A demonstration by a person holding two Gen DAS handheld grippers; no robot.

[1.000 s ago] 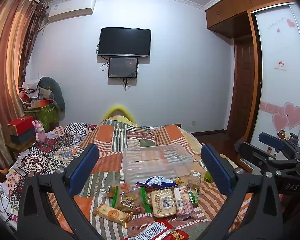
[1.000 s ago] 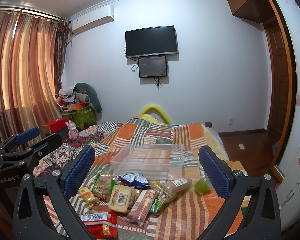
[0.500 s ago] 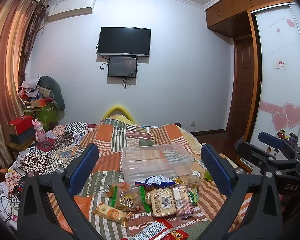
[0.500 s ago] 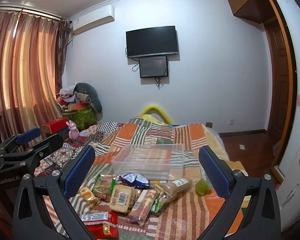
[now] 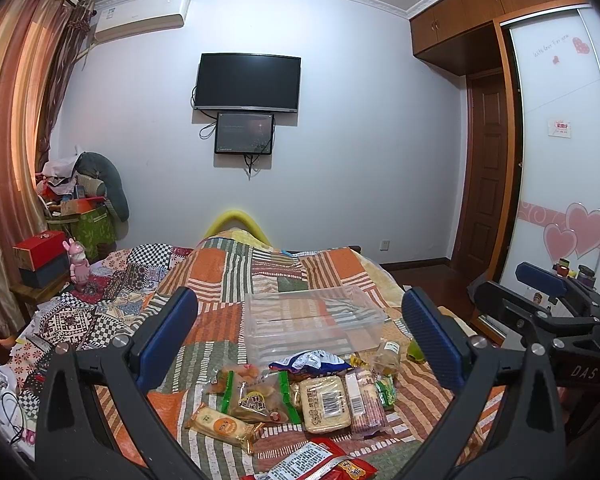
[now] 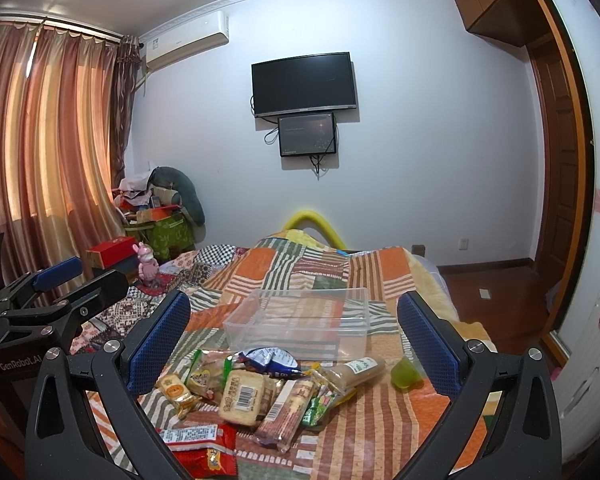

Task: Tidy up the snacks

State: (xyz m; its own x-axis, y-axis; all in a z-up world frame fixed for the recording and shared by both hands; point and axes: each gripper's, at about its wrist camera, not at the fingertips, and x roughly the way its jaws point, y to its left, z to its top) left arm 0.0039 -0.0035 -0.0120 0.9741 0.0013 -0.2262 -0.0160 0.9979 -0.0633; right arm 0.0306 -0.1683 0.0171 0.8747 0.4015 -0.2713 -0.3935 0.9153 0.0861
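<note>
Left wrist view: our left tool hangs spread wide, holding nothing, above the striped patchwork bed. The heap of wrapped snacks lies just before the clear plastic rectangular bin.

Right wrist view: our right tool is likewise spread and holding nothing over the same heap; the bin looks empty. Risk, as we judge it: the wrappers overlap, so a pinch may drag neighbours, and the soft quilt could let the light bin slide.
</note>
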